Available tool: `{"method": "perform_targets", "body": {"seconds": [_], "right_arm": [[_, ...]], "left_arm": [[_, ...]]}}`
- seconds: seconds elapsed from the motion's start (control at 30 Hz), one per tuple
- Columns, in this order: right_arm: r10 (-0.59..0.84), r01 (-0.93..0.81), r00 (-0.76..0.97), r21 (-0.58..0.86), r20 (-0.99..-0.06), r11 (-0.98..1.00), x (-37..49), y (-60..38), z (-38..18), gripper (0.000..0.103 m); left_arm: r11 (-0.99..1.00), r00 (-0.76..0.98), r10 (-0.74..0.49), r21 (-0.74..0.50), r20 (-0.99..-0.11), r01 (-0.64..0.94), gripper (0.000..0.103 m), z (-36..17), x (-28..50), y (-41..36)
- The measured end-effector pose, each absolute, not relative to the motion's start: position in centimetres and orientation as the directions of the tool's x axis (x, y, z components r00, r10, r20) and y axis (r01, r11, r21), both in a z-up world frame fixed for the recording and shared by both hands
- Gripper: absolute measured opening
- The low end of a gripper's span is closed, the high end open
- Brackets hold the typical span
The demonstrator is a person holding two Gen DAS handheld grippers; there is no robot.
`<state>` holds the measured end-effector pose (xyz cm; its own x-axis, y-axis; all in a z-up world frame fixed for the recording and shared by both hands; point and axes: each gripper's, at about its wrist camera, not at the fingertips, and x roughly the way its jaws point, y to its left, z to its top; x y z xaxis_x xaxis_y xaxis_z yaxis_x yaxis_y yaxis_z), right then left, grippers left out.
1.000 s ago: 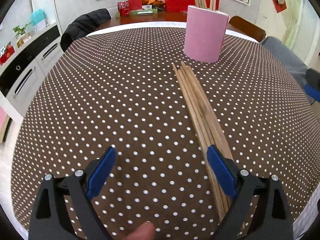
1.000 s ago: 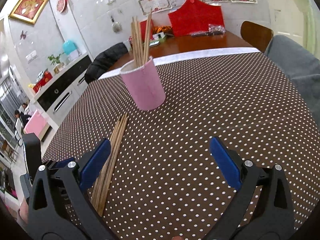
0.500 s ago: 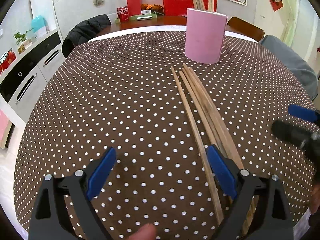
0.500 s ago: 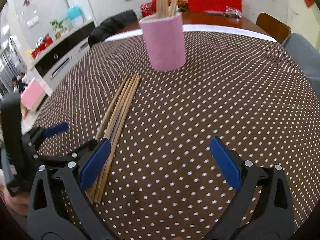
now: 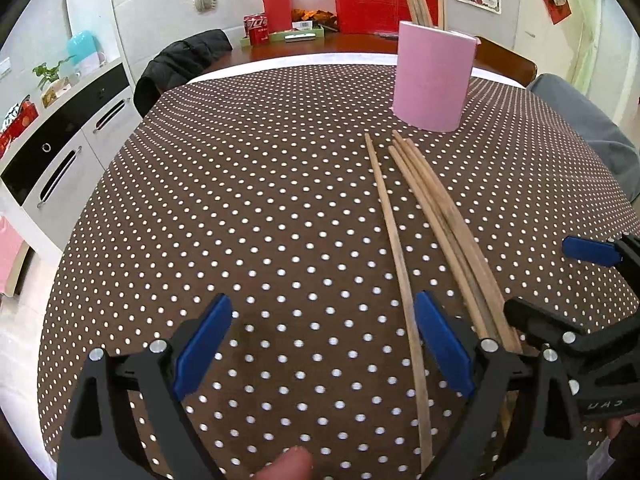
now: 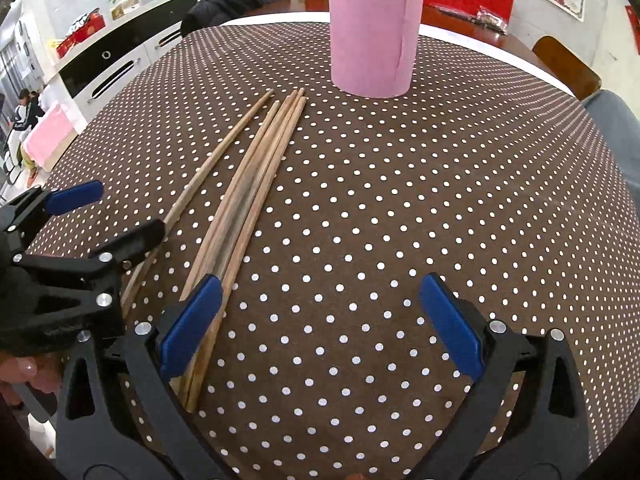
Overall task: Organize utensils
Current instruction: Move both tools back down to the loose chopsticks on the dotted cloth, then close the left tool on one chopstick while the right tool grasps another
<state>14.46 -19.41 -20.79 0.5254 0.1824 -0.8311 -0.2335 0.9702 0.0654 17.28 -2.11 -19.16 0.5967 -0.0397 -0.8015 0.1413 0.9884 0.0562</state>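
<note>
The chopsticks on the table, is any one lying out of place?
Yes. One chopstick lies apart to the left of the bundle, angled away from it. Others already stand in the pink holder.

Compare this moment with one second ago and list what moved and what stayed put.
One wooden chopstick has split off to the left of the chopstick bundle, which lay tight together before. The right gripper has come into the left camera's view beside the bundle, closer to the left gripper. Both grippers stayed open and empty. The pink cylindrical holder stayed upright on the brown polka-dot tablecloth.
</note>
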Motion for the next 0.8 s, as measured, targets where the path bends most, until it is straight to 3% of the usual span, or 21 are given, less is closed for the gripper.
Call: {"method": "perform_targets", "body": {"seconds": [0.3,0.53,0.67,0.8], "right_arm": [[0.123,-0.218,0.510,0.010,-0.851,0.976,15.8,-19.1,-21.0,0.097],[0.158,-0.241,0.511,0.036,-0.845,0.970,18.1,-19.4,-20.1,0.097],[0.163,-0.259,0.503,0.032,-0.849,0.965,20.0,-18.7,-20.1,0.085],[0.168,-0.277,0.502,0.026,-0.848,0.961,20.0,-18.9,-20.3,0.082]], "left_arm": [[0.988,0.597,-0.028,0.068,-0.802,0.137,0.091,-19.1,18.1,-1.3],[0.980,0.591,-0.012,0.107,-0.807,0.166,0.091,-18.8,19.9,-2.2],[0.978,0.580,0.029,0.144,-0.814,0.153,0.091,-18.9,21.5,-2.6],[0.979,0.547,-0.013,0.101,-0.837,0.178,0.091,-19.2,22.5,-2.6]]}}
